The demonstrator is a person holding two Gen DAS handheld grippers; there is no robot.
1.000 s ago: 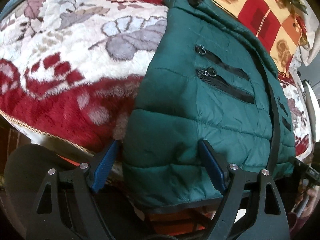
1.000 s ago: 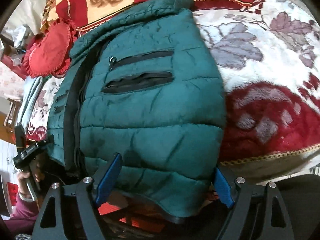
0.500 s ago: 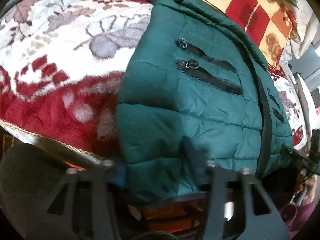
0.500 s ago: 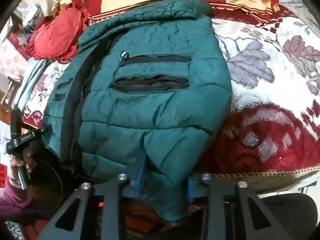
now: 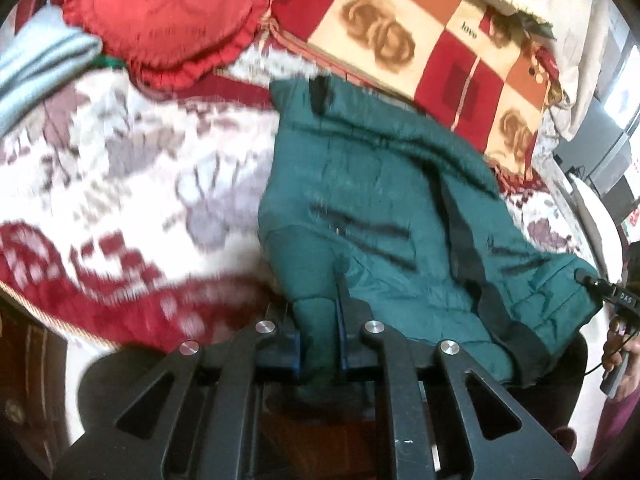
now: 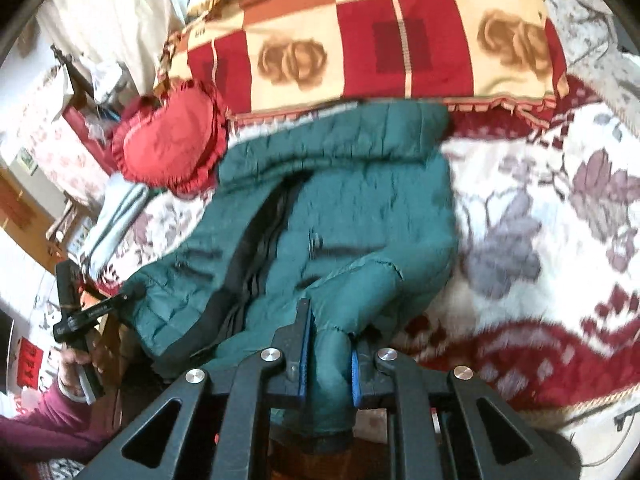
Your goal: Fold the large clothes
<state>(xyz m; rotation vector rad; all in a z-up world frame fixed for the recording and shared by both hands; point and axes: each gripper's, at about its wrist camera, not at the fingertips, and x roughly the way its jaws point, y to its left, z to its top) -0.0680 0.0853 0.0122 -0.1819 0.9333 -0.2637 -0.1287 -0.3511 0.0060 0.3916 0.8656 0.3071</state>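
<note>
A dark green quilted jacket (image 5: 380,184) lies front up on the bed, zip pockets showing and collar at the far end. My left gripper (image 5: 318,320) has its jaws closing tight on the jacket's near hem corner, with fabric bunched between the blue pads. My right gripper (image 6: 329,340) closes the same way on the other hem corner of the jacket (image 6: 360,200). Both corners are raised off the bed edge. Each view shows the other gripper at the jacket's far lower corner: the right gripper (image 5: 600,284) and the left gripper (image 6: 96,308), each held in a hand.
A red-and-white floral blanket (image 5: 120,184) (image 6: 540,220) covers the bed. A red ruffled cushion (image 5: 160,20) (image 6: 172,148) and a checked rose pillow (image 5: 420,52) (image 6: 380,28) sit beyond the collar. Folded pale blue cloth (image 5: 36,64) lies at the left.
Both grippers went from wide open around the hem to shut on it, then rose, lifting the jacket's near edge. More of the pillow and cushion came into view.
</note>
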